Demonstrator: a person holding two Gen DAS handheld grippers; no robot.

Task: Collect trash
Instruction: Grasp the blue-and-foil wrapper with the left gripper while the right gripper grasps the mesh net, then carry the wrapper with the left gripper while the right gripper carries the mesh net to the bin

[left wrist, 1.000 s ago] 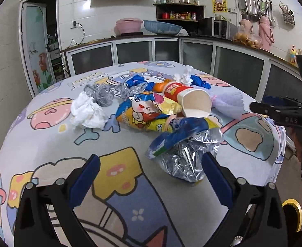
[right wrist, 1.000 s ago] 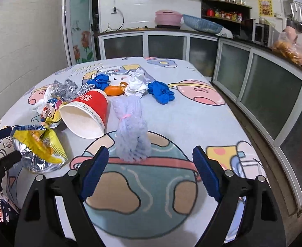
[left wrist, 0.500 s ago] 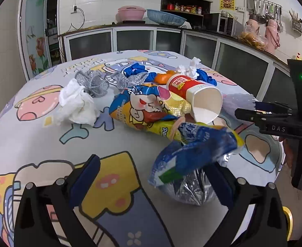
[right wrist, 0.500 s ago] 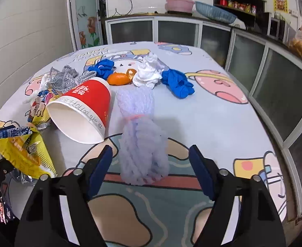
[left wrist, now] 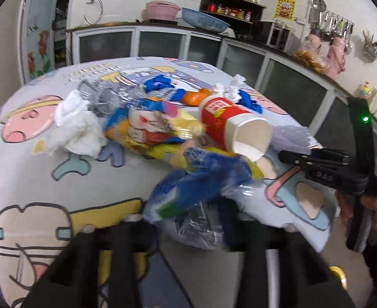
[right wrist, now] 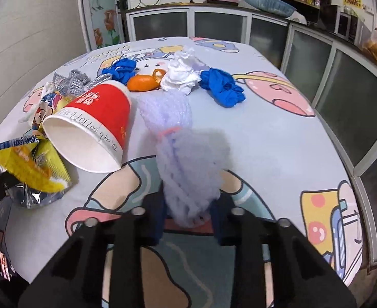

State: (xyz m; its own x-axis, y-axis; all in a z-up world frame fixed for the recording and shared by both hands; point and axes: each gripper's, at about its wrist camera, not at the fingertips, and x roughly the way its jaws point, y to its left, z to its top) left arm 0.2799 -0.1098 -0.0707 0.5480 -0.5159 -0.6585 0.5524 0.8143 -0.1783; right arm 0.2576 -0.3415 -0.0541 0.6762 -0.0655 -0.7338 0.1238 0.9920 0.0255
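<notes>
Left tool [left wrist: 188, 220] pinching crumpled blue-yellow foil wrapper [left wrist: 201, 187]; right tool [right wrist: 188, 218] pinching lavender foam net [right wrist: 188, 169]

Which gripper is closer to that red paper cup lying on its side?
Hard to call, perhaps the right. The right gripper grips the purple foam net just beside the red paper cup; the left gripper clamps the blue snack bag in front of its mouth.
</notes>
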